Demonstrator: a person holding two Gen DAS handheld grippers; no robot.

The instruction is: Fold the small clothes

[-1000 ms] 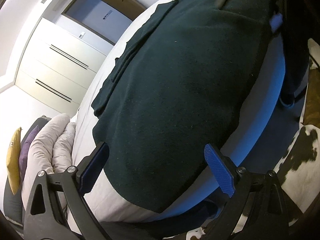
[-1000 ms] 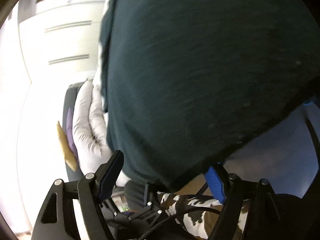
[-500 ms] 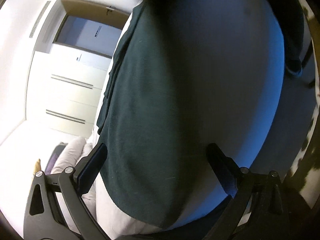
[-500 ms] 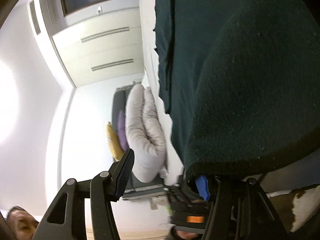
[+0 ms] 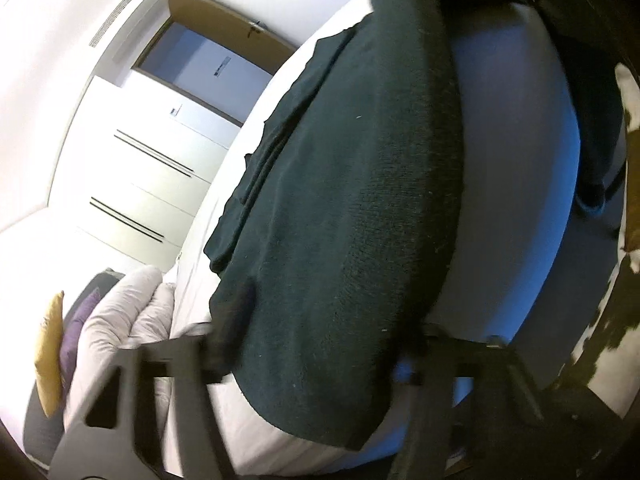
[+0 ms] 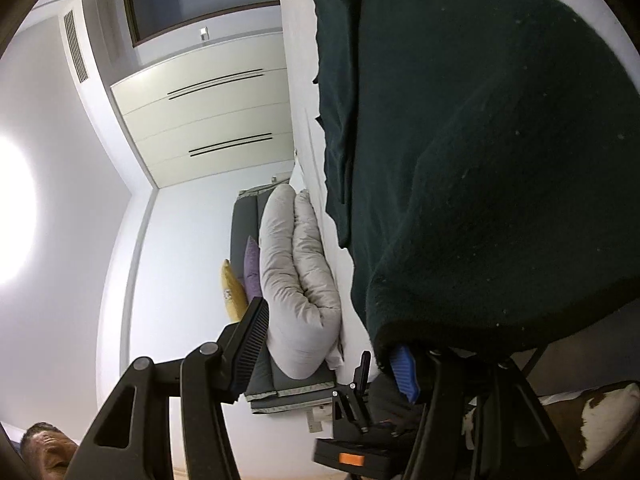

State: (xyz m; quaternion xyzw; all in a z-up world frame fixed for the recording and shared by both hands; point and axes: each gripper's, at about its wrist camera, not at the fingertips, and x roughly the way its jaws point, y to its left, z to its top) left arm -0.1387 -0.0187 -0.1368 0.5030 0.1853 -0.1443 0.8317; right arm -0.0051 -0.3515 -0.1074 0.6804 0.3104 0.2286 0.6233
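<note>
A dark green fleece garment [image 5: 352,208] lies folded on the white bed [image 5: 516,168]. My left gripper [image 5: 324,336] straddles its near end, and its blurred jaws are closing with the cloth between them. The left finger [image 5: 234,328] brushes one edge and the right finger [image 5: 416,344] sits at the other. In the right wrist view the garment [image 6: 500,160] fills the upper right. My right gripper [image 6: 328,356] stands open. The cloth's rolled edge drapes over its blue-padded finger [image 6: 404,372], while the other finger [image 6: 252,340] stands apart in free air.
White wardrobe doors [image 6: 208,116] line the far wall. A grey duvet roll [image 6: 296,280] and yellow and purple cushions [image 6: 236,284] lie at the bed's end. A cowhide rug [image 5: 600,320] covers the floor beside the bed. A person's head [image 6: 40,448] and a black device with an orange tag [image 6: 352,456] sit low.
The left gripper's jaws have come closer together around the garment's near end. The right gripper has risen and swung, so the room shows more, with the cloth edge still over its blue finger.
</note>
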